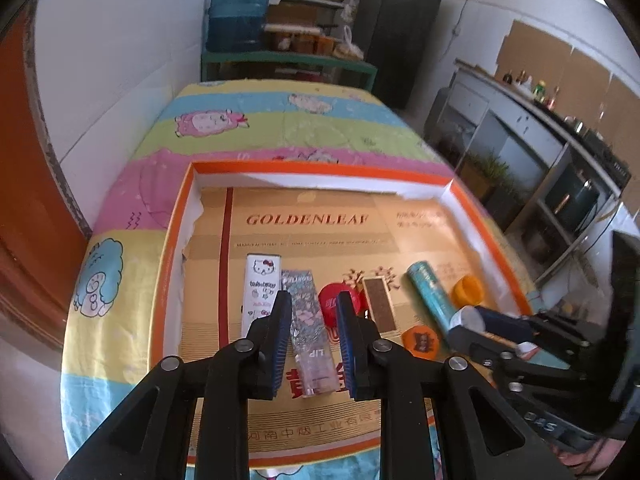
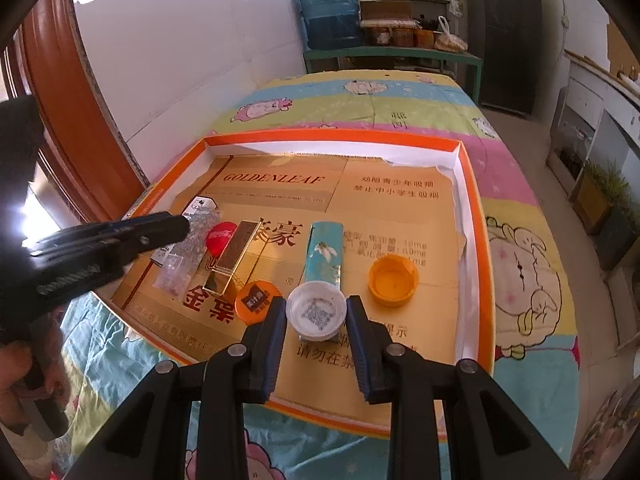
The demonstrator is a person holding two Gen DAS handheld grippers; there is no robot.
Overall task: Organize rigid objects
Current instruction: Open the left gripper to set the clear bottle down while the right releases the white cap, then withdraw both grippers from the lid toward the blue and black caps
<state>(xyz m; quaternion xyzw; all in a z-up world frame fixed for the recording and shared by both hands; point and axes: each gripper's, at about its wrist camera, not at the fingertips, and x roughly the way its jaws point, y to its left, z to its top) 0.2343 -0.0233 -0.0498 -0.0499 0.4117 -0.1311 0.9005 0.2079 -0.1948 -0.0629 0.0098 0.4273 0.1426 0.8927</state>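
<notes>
1. A shallow orange-rimmed tray (image 1: pixel 176 248), lined with gold cardboard, lies on a worktop covered by a cartoon-print cloth (image 1: pixel 120 208).
2. The left claw (image 1: pixel 313 342) hangs over the near-left part of the tray with its blue-padded fingers apart, one on each side of a clear floral-print tube box (image 1: pixel 310 332); whether the pads touch the box cannot be told.
3. Just left of that box in the tray lies a white cat-print box (image 1: pixel 260 292).
4. To the right of the floral box lie a red cap (image 1: pixel 334 302), a gold-framed brown card (image 1: pixel 379 300) and an orange lid with a dark label (image 1: pixel 421 342).
5. The right claw (image 2: pixel 316 340) is spread around a white cap (image 2: pixel 316 312) near the tray's front edge, neither finger clearly pressing it.
6. Beyond the white cap lies a teal box (image 2: pixel 324 254); right of it sits an upturned orange cap (image 2: pixel 394 280).
</notes>
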